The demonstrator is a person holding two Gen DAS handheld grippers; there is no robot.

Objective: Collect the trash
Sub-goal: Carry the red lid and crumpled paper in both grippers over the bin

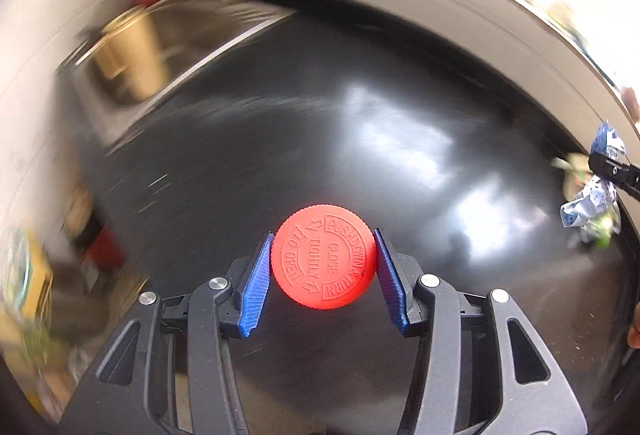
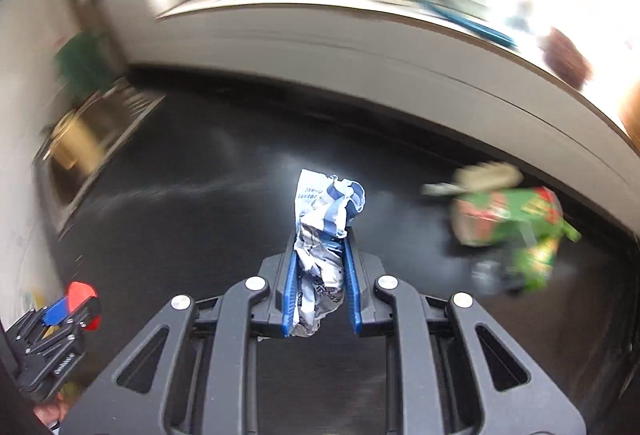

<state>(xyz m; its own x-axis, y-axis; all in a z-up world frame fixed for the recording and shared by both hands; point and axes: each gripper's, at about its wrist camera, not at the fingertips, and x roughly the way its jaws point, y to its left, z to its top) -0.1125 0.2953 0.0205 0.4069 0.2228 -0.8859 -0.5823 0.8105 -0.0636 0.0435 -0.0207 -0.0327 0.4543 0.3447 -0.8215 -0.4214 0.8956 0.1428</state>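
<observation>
My left gripper [image 1: 323, 249] is shut on a red-orange bottle cap [image 1: 324, 257], held by its rim above the dark countertop [image 1: 360, 123]. The cap reads "push down & turn". My right gripper [image 2: 320, 235] is shut on a crumpled white and blue wrapper [image 2: 326, 231] that sticks up past the fingertips. The wrapper [image 1: 592, 203] and right gripper [image 1: 612, 171] also show at the right edge of the left wrist view. The left gripper with the red cap [image 2: 80, 295] shows at the lower left of the right wrist view.
A green and red crumpled package [image 2: 516, 223] lies on the counter to the right, near the white wall [image 2: 360, 47]. A steel sink [image 1: 132, 55] with a tan object in it sits at the far left. A green object [image 2: 80, 63] stands behind the sink.
</observation>
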